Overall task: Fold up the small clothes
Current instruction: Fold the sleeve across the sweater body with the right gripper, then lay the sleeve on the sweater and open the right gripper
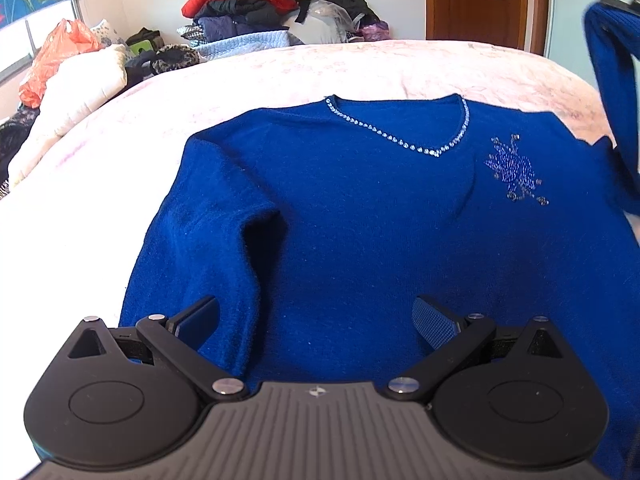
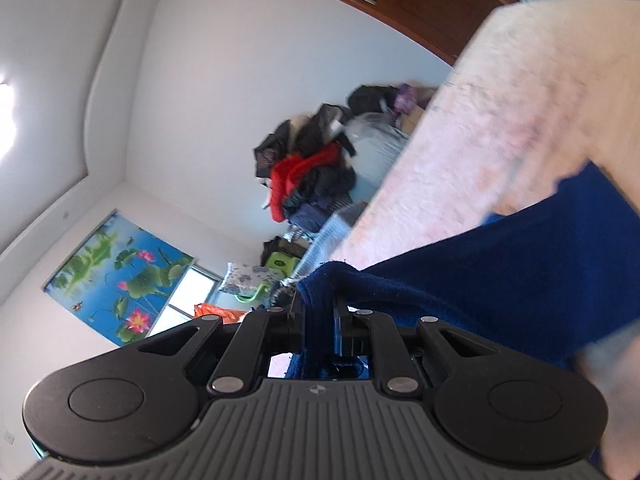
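Observation:
A royal blue sweater (image 1: 360, 208) with a beaded V-neck and a beaded flower on the chest lies flat, front up, on the pink bedspread (image 1: 280, 76). Its left sleeve (image 1: 200, 240) is folded down along the body. My left gripper (image 1: 316, 320) is open and empty, just above the sweater's lower part. My right gripper (image 2: 318, 312) is shut on the cuff of the sweater's other sleeve (image 2: 500, 272) and holds it lifted above the bed, with the view tilted sideways. The raised sleeve also shows at the right edge of the left wrist view (image 1: 612, 80).
A heap of clothes (image 1: 248, 4) stands beyond the far edge of the bed. A white quilt (image 1: 72, 100) and an orange plastic bag (image 1: 52, 60) lie at the left. A wooden door (image 1: 480, 0) is behind at the right.

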Demonstrator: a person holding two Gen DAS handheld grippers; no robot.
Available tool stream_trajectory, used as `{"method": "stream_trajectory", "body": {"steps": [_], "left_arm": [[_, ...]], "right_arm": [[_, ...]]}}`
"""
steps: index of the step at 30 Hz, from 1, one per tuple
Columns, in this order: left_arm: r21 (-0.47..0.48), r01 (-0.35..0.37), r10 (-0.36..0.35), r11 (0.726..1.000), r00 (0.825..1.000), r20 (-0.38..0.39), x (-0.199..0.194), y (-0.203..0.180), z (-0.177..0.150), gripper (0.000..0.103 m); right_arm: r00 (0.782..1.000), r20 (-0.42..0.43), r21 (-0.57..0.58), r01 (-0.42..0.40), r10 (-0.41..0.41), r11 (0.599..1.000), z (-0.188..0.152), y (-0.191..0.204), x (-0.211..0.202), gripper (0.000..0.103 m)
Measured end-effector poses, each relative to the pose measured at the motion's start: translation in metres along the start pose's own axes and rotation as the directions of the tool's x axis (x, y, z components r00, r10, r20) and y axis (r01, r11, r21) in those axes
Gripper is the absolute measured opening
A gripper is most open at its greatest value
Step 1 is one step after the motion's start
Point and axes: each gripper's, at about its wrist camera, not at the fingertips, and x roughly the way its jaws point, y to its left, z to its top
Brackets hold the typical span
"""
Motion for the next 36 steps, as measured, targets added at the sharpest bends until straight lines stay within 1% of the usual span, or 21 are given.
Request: {"method": "stream_trajectory", "body": {"steps": [4, 8, 13, 20, 36], "left_arm": [[-0.01, -0.017, 0.017, 1.0, 1.0, 0.015, -0.003, 0.008, 0.003, 0.103], [-0.012, -0.047, 0.048, 0.999, 0.998, 0.034, -0.006, 0.017, 0.004, 0.103], [-0.035, -0.064, 0.065, 0.997, 0.997, 0.036, -0.006, 0.03, 0.007, 0.103], [-0.069, -0.081, 0.083, 0.994, 0.996, 0.029, -0.004, 0.045, 0.006, 0.103], [-0.101, -0.103, 0.105, 0.99, 0.994, 0.01, -0.005, 0.063, -0.002, 0.103]], "right_arm": [[0.999, -0.049, -0.05, -0.025, 0.022, 0.998, -0.007, 0.02, 0.03, 0.017], [0.992, -0.122, -0.048, -0.032, 0.026, 0.998, -0.021, 0.024, 0.067, 0.017], [0.98, -0.199, -0.025, -0.029, 0.024, 0.999, -0.041, 0.024, 0.101, 0.017], [0.956, -0.294, -0.044, -0.011, -0.002, 0.999, -0.068, 0.028, 0.135, 0.017], [0.908, -0.416, -0.099, 0.015, -0.055, 0.995, -0.116, 0.04, 0.199, 0.017]]}}
